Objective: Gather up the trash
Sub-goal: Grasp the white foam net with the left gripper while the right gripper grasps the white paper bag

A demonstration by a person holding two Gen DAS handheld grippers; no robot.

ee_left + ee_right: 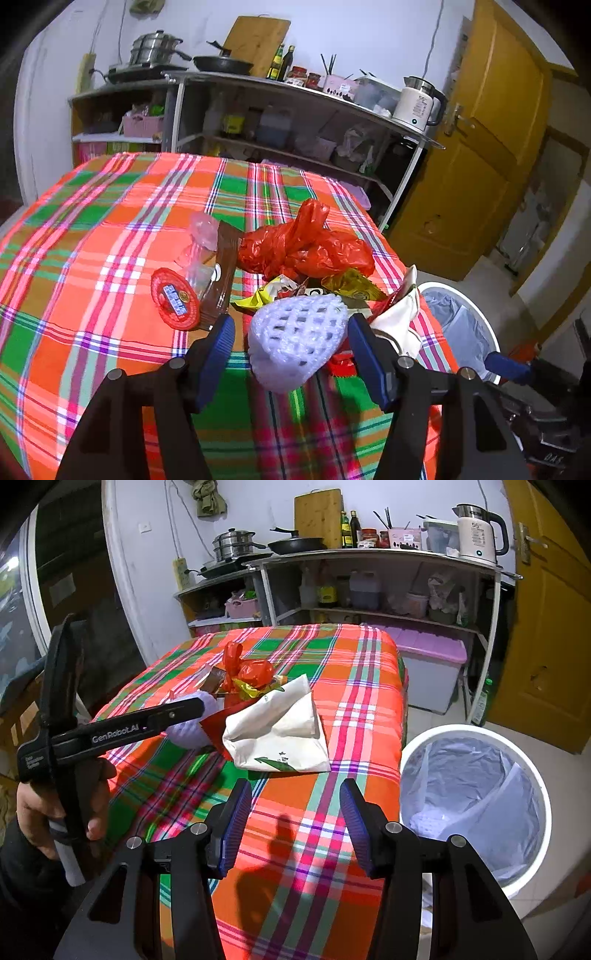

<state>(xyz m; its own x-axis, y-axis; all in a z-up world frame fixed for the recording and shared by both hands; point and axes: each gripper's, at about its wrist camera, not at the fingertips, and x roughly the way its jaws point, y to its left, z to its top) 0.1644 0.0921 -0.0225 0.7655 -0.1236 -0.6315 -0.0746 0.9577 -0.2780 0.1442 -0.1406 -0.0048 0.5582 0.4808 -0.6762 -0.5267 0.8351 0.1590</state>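
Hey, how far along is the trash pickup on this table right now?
Barely started. The lined white bin holds perhaps one pale item. In hand: the left gripper straddles the white foam fruit net, jaws open. The right gripper is open, empty. Left: red plastic bag, white paper bag, snack wrappers, red lid.

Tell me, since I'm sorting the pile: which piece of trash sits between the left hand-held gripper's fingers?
The white foam fruit net, alone between the left hand-held gripper; the red plastic bag lies farther back.
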